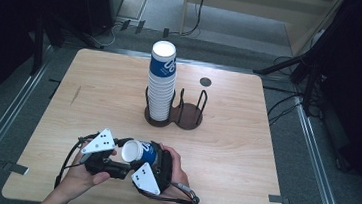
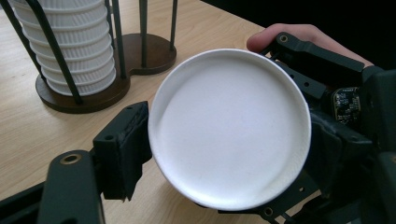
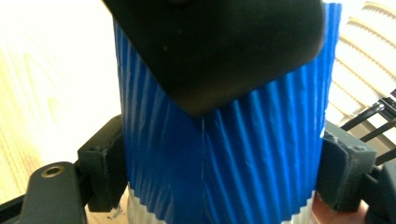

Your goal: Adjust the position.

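A person at a wooden table (image 1: 224, 151) holds a blue ribbed paper cup (image 1: 140, 152) on its side near the table's front edge, caught between two hand-held tools. At left, the left tongs (image 1: 122, 162) meet the cup at its open end; the left gripper view looks straight into its white mouth, with one black jaw against the rolled rim on the left and the other side hidden behind the cup. From that view it seems the left tongs have closed on the rim. To the right, the right tongs (image 3: 219, 172) grip the cup's corrugated blue sleeve, a jaw pressed on each flank, while a jaw of the other tool crosses above it. Farther back, at the table's centre, a tall stack of cups (image 1: 161, 82) stands upright in the left ring of a dark two-ring holder (image 1: 187, 116), its right ring unfilled.

The cup looks feather-light and easily crushed: thin paper, a soft wall, stiffest at the rolled rim and the base. The ribbed sleeve should give the pads good purchase, so a gentle squeeze across the mid-body is likely the safest hold; a hard pinch at the lip could fold the rim out of round.
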Demonstrator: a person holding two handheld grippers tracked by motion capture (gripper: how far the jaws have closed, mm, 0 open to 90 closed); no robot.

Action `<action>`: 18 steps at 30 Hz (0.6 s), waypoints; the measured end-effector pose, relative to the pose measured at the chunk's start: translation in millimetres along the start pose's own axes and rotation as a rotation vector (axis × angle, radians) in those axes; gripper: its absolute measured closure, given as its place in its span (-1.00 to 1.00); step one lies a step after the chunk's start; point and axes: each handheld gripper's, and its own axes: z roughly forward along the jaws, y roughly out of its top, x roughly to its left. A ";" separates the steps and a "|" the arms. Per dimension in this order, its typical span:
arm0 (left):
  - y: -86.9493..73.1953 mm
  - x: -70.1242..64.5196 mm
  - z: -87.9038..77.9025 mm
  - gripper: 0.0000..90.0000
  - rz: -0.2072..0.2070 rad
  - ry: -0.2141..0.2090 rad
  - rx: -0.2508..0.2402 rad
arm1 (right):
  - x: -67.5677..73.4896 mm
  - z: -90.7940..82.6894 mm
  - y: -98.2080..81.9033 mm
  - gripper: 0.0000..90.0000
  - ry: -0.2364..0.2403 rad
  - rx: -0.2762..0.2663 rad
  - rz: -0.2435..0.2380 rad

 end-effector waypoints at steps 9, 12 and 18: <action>0.0 -0.7 0.4 -0.39 0.001 0.007 0.010 | 0.8 0.5 -0.3 -0.61 -0.002 0.006 -0.009; 0.1 -1.0 0.5 -0.38 -0.006 0.013 0.007 | 0.4 0.6 0.1 -0.63 -0.002 0.009 -0.008; -0.7 0.4 0.1 -0.37 -0.019 0.021 -0.011 | -4.3 -2.4 4.7 -0.80 0.011 0.006 0.034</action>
